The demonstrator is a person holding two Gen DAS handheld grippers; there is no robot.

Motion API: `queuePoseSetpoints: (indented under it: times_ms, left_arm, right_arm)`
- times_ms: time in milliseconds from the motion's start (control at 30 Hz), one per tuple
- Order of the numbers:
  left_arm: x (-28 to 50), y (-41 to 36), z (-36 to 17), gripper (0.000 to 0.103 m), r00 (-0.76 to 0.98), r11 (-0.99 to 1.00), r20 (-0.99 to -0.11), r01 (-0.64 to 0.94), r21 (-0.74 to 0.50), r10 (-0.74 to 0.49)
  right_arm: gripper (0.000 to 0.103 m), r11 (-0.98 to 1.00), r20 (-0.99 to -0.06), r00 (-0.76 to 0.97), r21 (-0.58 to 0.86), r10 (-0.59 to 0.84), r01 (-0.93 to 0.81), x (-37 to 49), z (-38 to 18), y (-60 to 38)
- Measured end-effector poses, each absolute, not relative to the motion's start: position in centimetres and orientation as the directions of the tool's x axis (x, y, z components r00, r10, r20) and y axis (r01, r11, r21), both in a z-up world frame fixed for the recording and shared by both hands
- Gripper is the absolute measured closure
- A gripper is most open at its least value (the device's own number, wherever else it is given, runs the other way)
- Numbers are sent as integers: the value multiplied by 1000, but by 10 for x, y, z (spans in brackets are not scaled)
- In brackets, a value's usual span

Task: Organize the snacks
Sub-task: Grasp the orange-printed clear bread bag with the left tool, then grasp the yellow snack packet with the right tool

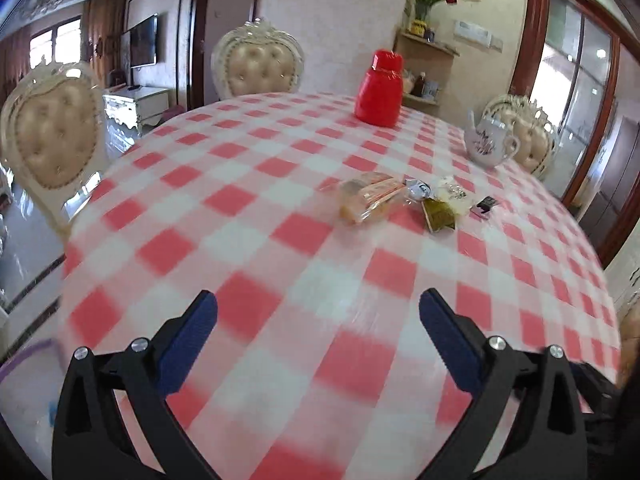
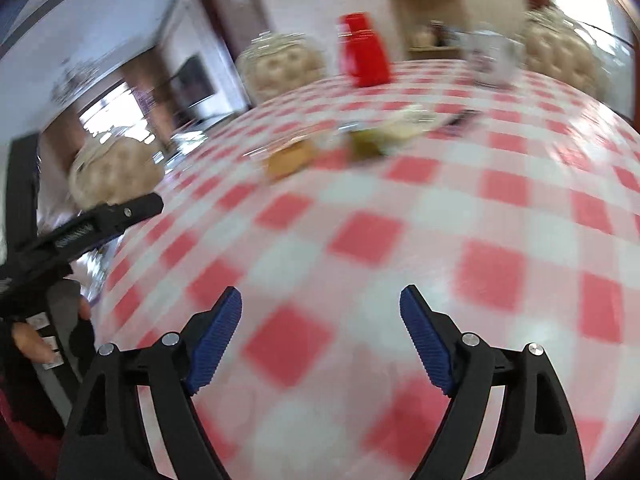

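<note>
A small pile of snacks lies mid-table on the red-and-white checked cloth [image 1: 280, 240]: a clear-wrapped yellow cake [image 1: 370, 198], a green packet [image 1: 439, 213], a pale packet [image 1: 452, 196] and a small dark packet [image 1: 485, 205]. My left gripper [image 1: 318, 308] is open and empty, well short of the pile. My right gripper [image 2: 320, 300] is open and empty, also short of the snacks, which look blurred there: the cake [image 2: 290, 158] and the green packet [image 2: 366, 142]. The left gripper's body [image 2: 100, 220] shows at the left of the right wrist view.
A red lidded jar [image 1: 379, 90] stands at the table's far side, also visible in the right wrist view [image 2: 364, 54]. A white teapot [image 1: 490, 140] stands far right. Cream padded chairs [image 1: 256, 64] ring the table. A corner shelf [image 1: 426, 48] stands behind.
</note>
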State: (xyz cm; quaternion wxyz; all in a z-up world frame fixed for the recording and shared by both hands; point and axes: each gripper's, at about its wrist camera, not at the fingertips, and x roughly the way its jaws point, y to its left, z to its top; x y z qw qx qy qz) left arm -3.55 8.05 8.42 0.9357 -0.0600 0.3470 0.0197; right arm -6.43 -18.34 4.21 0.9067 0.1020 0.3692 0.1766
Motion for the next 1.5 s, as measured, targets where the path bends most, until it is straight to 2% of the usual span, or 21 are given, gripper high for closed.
queuePoseSetpoints:
  times_ms: [100,200,367,467,533,567,600,667,733,833,900,1033,1233,1467,1500]
  left_arm:
    - [25,59,77,2,730,997,-682,-71,-7,47]
    - [81,42,72,2,669,999,-743,5,44,30]
    - [148,19,54,2,629,971,-774,129,202,78]
    - [177,17,37,2,612,953,-787,183,243,83]
    - [185,18,30,2,596,955,-802,213,206,40]
    - [186,19,27,20,589,962,-808,224,157,-5]
    - [185,18,27,48,589,966,-808,222,132,-25]
    - [182,18,30,53,598,979,-801,182,95,-33]
    - [175,24,35,54,637,995,-770,98,22,-46]
    - [163,42,37,54,695,992,-719,-98,-77,13]
    - [160,51,36,54,701,977,-713,-155,-146,5]
    - [152,60,37,54,750,963,-661,-186,-194,12]
    - [161,86,29,53,744,939,-668,-202,-278,-37]
    - [173,96,29,53,734,927,-676,-212,-309,-58]
    - [174,95,29,53,728,931,-683,-206,-301,-59]
  right_arm:
    - [23,921,-635,679,347,368,-174,-38,40,-218]
    - [23,907,-613,695,395,376,-143,-19,37,-240]
    - [23,861,-595,679,497,431,-110,-3,17,-257]
    - [23,842,-573,683,527,453,-115,-4,18,-261]
    - [23,836,-572,677,536,464,-119,-4,18,-261]
    - [23,836,-573,674,534,467,-126,-3,18,-259]
    - [23,837,-573,673,531,468,-130,-4,18,-258]
    - [23,845,-578,672,517,464,-138,-2,20,-255]
    - [23,856,-596,657,493,462,-154,5,21,-248]
    - [23,905,-659,629,373,413,-205,32,25,-221]
    - [23,916,-676,620,325,399,-235,50,25,-205]
    - [24,913,-692,596,298,408,-280,104,24,-169]
    - [25,920,-729,567,247,383,-304,164,17,-131]
    - [36,930,-759,558,177,337,-321,199,12,-108]
    - [41,934,-763,561,159,322,-320,199,12,-106]
